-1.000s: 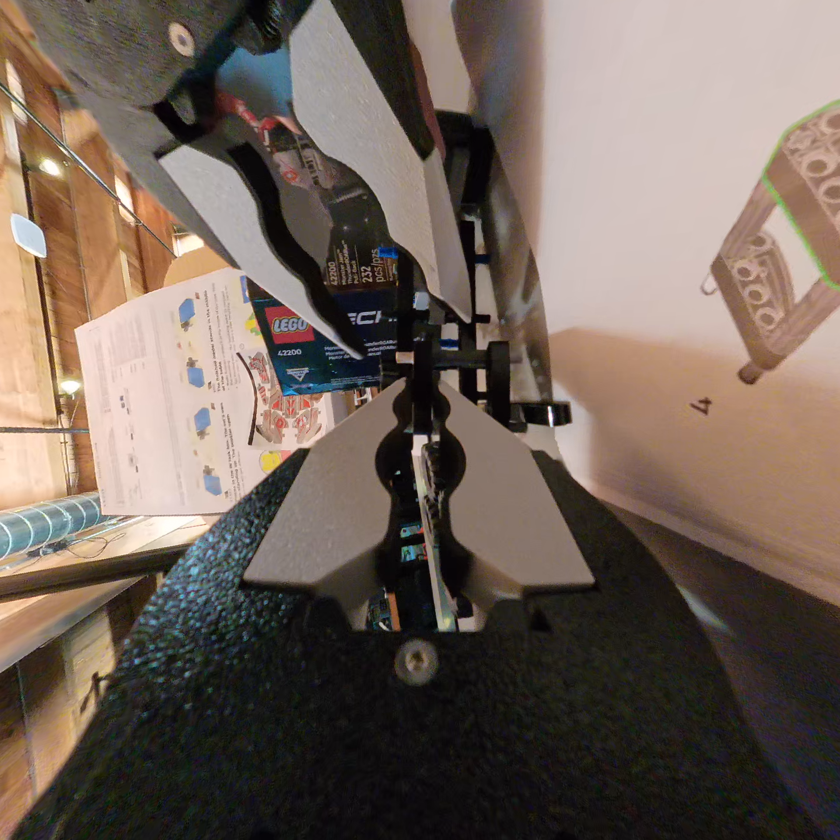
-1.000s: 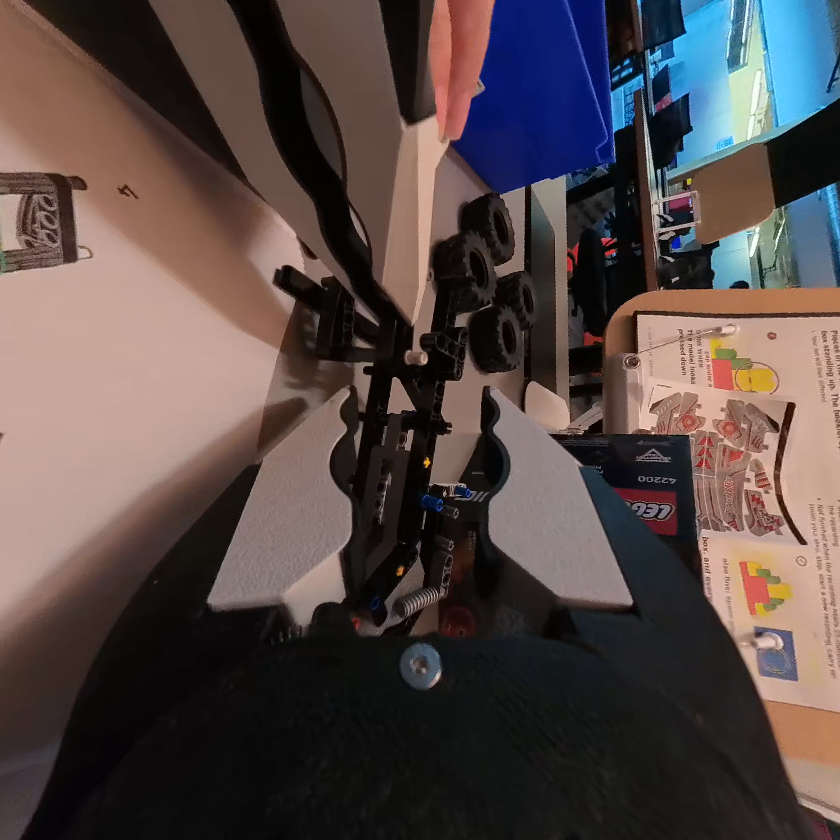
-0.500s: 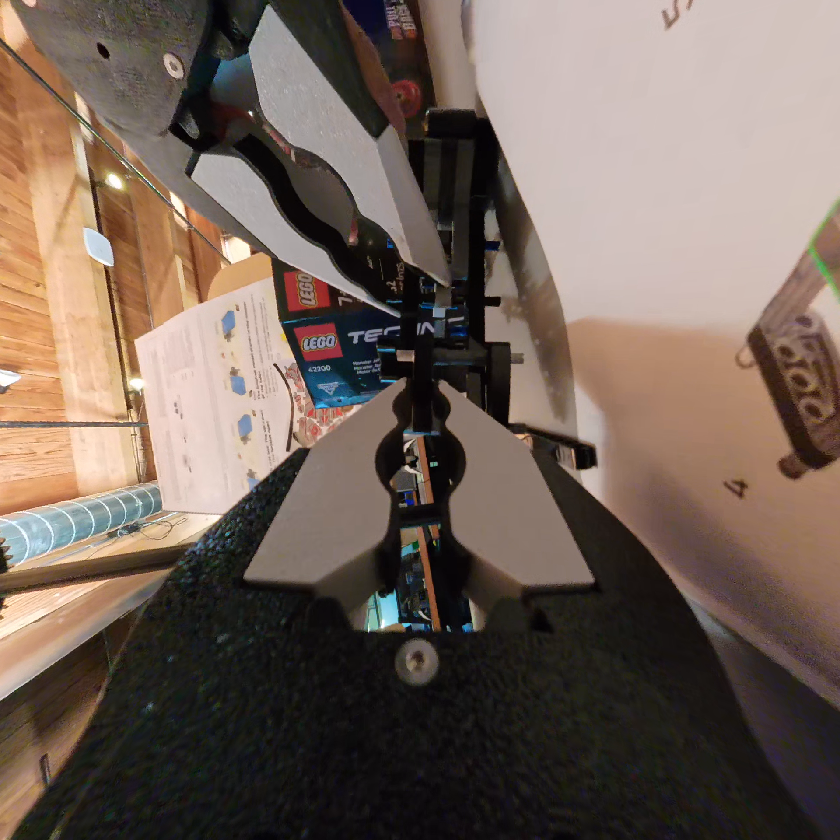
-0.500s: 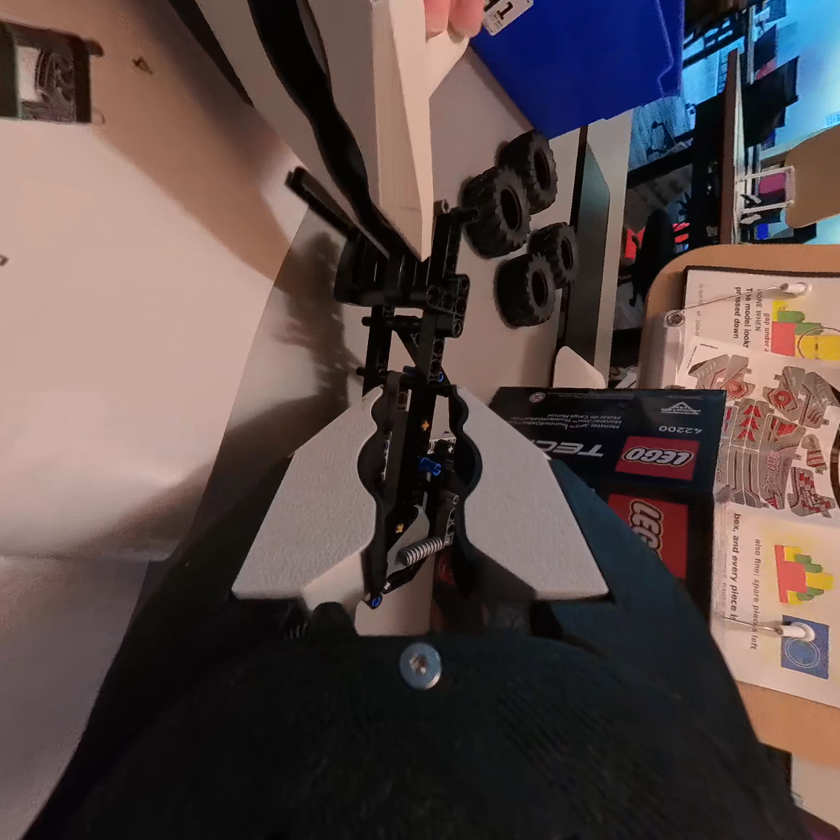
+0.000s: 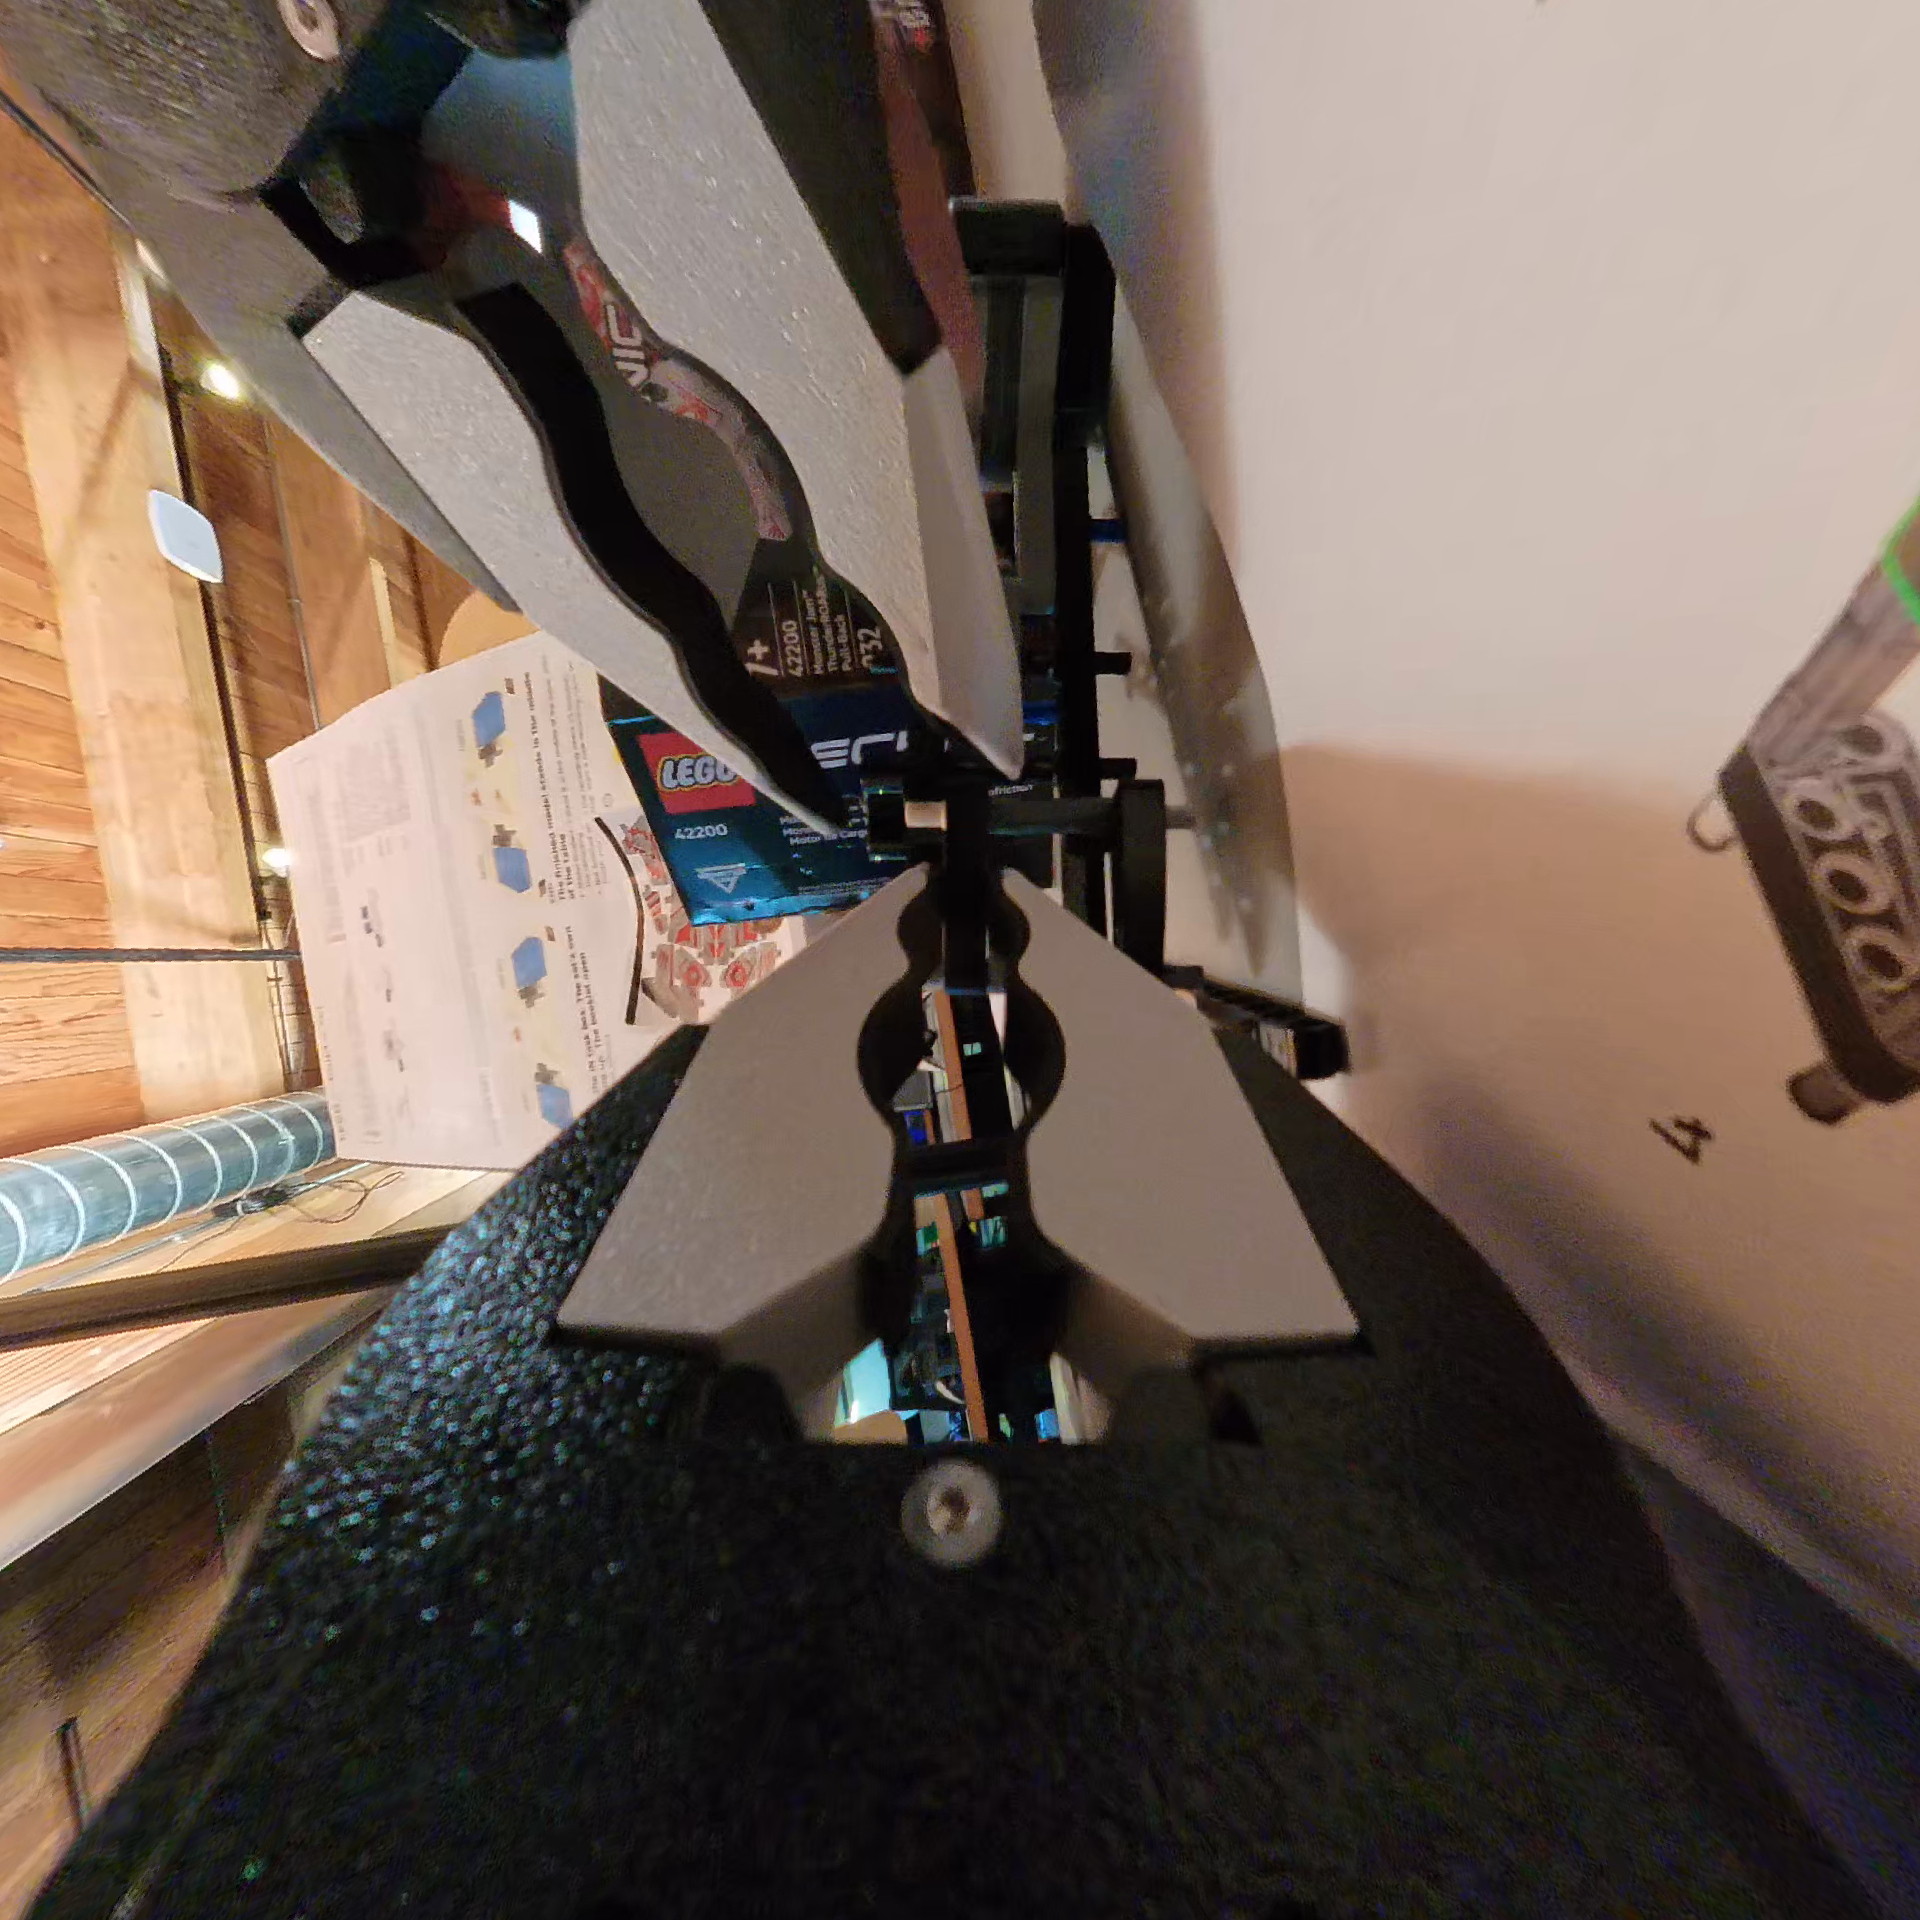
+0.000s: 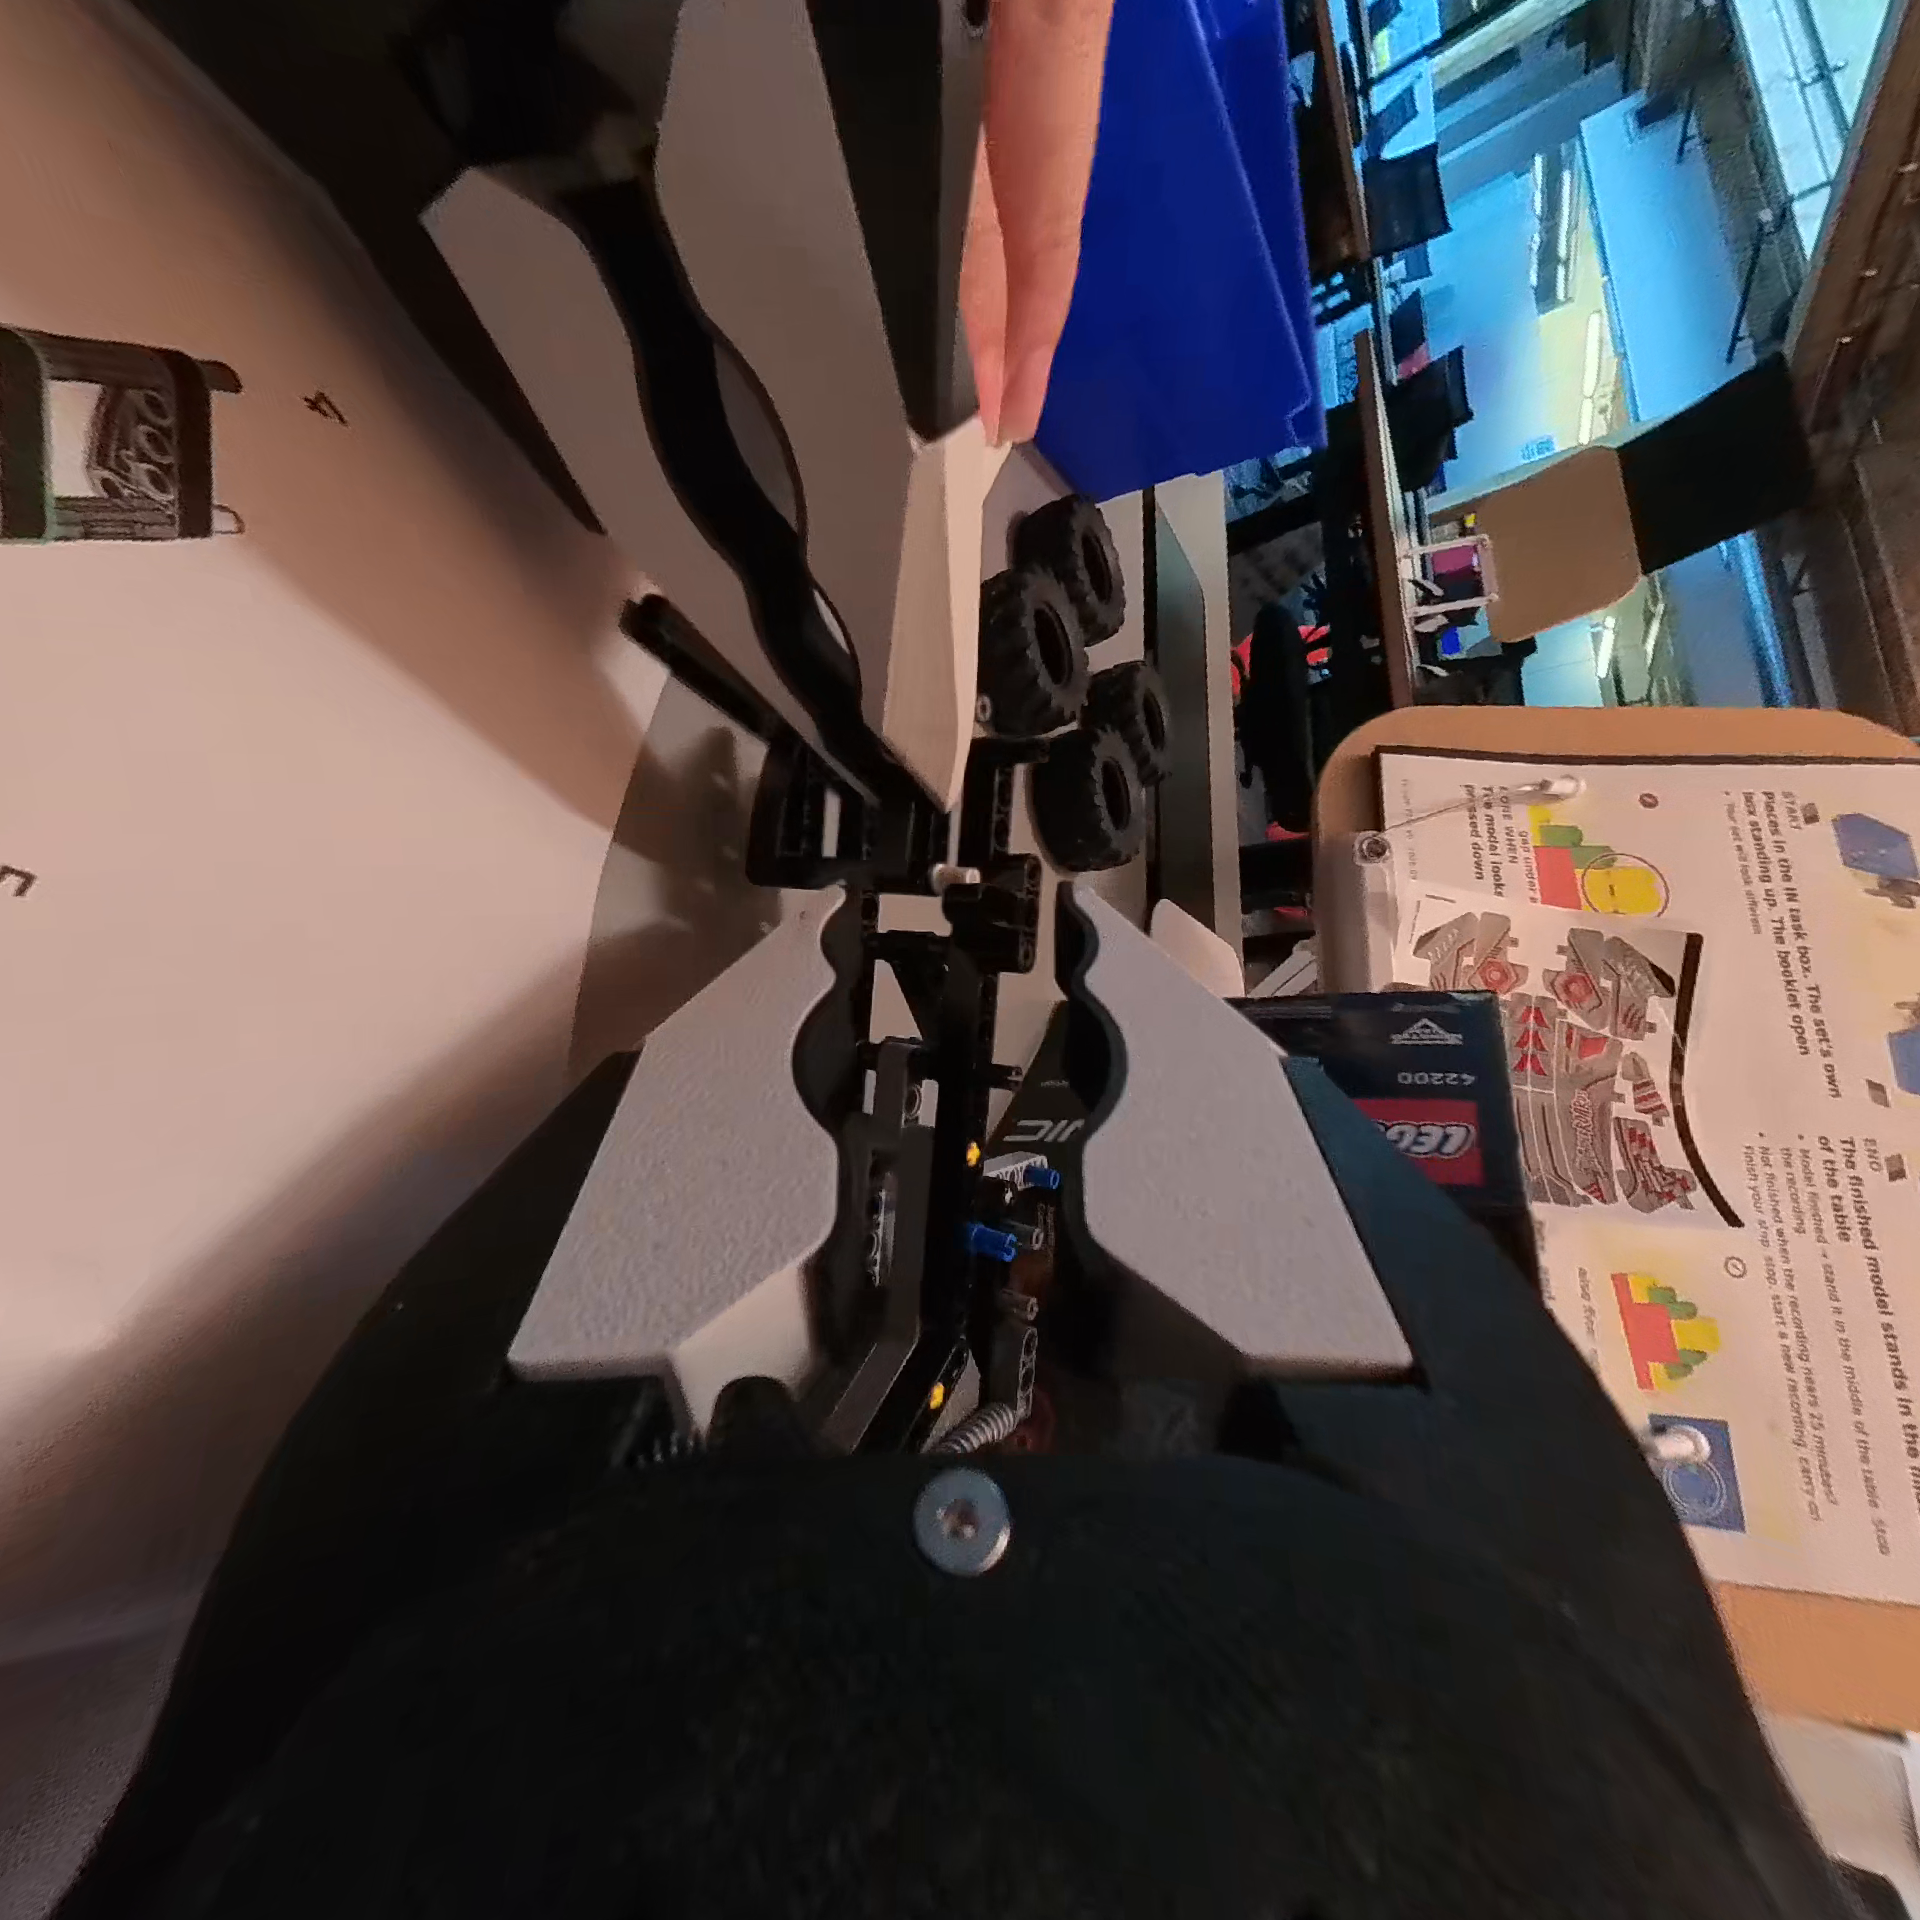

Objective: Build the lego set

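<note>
Right tool [image 6: 961, 914] reopened since 0.5 s | straddles black chassis [image 6: 935, 1091] | left tool [image 5: 961, 883] clamps it

Your lighting is warm and pretty dim on the left wrist view, with small ceiling lamps [image 5: 220, 380] glowing on the wood side. The open booklet [image 5: 1558, 520] catches most of the light and carries a soft brown shadow. On the right wrist view you get cold blue daylight from the windows [image 6: 1662, 260]. Both are heavily fisheyed, edges smeared, and the booklet drawing [image 6: 104, 447] is blurry.
</note>
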Available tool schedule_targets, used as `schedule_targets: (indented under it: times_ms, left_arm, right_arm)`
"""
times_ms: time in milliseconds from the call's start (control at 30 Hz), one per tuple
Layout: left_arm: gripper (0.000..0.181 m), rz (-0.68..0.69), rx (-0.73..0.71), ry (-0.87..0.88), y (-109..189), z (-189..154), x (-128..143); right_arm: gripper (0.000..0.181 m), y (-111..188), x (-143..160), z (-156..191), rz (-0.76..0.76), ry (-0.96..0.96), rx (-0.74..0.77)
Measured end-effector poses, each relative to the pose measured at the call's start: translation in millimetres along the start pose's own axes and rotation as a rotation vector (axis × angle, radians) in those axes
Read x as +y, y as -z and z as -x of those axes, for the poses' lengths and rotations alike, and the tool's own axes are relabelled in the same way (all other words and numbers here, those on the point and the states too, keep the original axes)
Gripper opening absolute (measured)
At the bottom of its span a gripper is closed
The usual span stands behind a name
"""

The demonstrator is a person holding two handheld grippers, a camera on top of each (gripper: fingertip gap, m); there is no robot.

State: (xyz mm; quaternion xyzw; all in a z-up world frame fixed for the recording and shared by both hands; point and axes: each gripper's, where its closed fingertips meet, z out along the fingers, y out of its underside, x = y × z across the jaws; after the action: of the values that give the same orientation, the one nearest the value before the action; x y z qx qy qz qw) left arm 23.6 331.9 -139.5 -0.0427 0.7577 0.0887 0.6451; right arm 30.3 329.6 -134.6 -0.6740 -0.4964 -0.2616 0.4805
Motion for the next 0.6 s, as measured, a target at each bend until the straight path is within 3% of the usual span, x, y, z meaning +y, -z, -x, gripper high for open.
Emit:
schedule_targets:
  times_ms: [600]
  left_arm:
    - [0.005, 0.014, -0.044, -0.001, -6.2, 3.7, -2.9]
  right_arm:
    - [0.029, -1.1, 3.7, -2.7, -0.019, -0.039, 0.020]
